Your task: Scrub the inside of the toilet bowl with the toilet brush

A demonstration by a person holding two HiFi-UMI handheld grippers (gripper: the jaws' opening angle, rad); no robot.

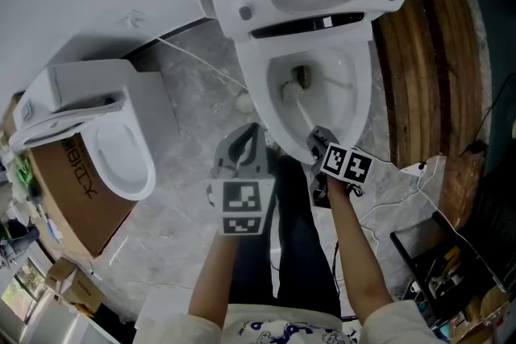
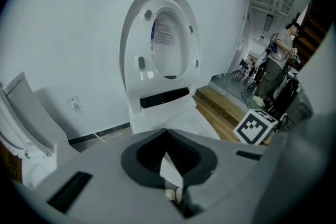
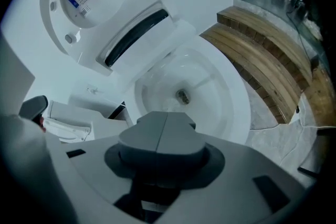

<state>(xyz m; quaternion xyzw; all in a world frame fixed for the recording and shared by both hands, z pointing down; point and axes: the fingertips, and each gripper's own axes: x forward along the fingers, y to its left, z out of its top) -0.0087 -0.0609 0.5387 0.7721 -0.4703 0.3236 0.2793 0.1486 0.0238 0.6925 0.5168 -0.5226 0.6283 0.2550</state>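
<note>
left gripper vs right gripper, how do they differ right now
The left gripper has its jaws apart with nothing between them; the right gripper has its jaws together, apparently on the toilet brush. The left gripper hangs over the floor, short of the toilet bowl; the right gripper is at the bowl's front rim. Both carry a marker cube.
</note>
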